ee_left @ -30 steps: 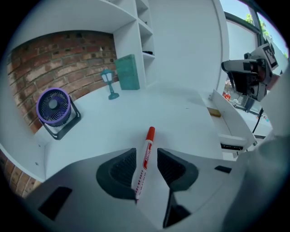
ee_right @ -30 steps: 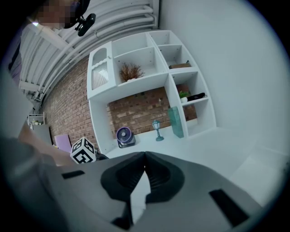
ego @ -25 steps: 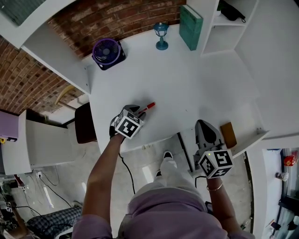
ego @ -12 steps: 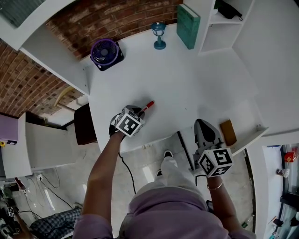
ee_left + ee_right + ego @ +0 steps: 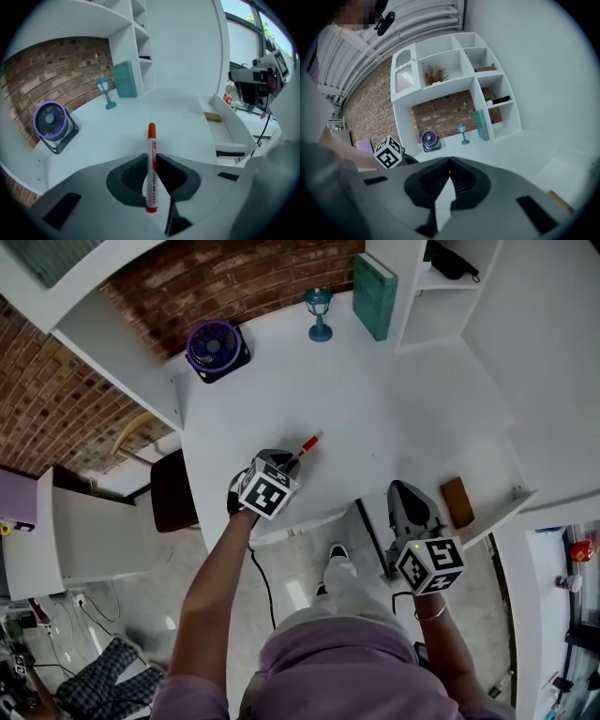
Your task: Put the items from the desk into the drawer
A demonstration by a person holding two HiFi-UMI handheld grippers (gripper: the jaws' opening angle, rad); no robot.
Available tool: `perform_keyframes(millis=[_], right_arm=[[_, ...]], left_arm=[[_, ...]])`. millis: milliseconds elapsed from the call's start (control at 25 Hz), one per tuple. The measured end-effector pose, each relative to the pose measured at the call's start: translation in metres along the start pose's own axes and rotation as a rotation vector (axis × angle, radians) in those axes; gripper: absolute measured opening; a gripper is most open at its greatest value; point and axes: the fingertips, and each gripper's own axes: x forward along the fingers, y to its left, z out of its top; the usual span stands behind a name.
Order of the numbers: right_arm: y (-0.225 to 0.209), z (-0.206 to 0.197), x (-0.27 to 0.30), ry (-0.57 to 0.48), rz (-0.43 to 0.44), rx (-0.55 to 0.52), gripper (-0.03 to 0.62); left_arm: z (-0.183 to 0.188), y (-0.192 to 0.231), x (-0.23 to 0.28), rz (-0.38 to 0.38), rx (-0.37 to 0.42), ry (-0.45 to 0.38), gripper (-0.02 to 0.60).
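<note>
Desk [image 5: 394, 409]: white, curved front edge, set against a brick wall. The surface is mostly bare.

Shelving unit [image 5: 441, 306]: white, standing at the far right end of the desk.

Drawer [image 5: 506, 510]: pulled open at the right front of the desk, white inside.

Left gripper [image 5: 278, 465]: in my left hand, over the near left part of the desk, pointing down and towards the wall. Its jaws have just been closing. In the left gripper view both dark pads press on the barrel of the marker [image 5: 152, 168] and are kept apart only by its width.

Right gripper [image 5: 410, 498]: in my right hand, at the desk's front edge just left of the open drawer. In the right gripper view the jaw tips meet with nothing between them.

Fan [image 5: 216, 346]: purple, on a dark base, at the far left corner of the desk by the bricks.

Book [image 5: 375, 294]: teal, upright against the side of the shelving.

Lantern ornament [image 5: 320, 313]: blue, upright, between fan and book, nearer the book.

Brown block [image 5: 457, 502]: lying in the drawer near its left side.

Marker: white barrel, red cap and red end. It is gripped near mid-length, with the cap jutting forward past the jaws over the desk, well apart from the drawer. I cannot tell whether the cap touches the surface.
</note>
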Motion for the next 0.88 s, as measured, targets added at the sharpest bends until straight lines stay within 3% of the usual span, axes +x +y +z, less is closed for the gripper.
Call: perform_keyframes(millis=[440,880], right_arm=[[0.021,-0.005,-0.040,-0.027,-0.036,-0.010,0.003],[0.018,-0.024,-0.115,-0.058,-0.187,0.016,0.003]], left_arm=[[0.030,-0.052,-0.035,-0.023,0.033,-0.131,0.064],[0.050,-0.133,-0.049,-0.150,0.124,-0.190,0.064]])
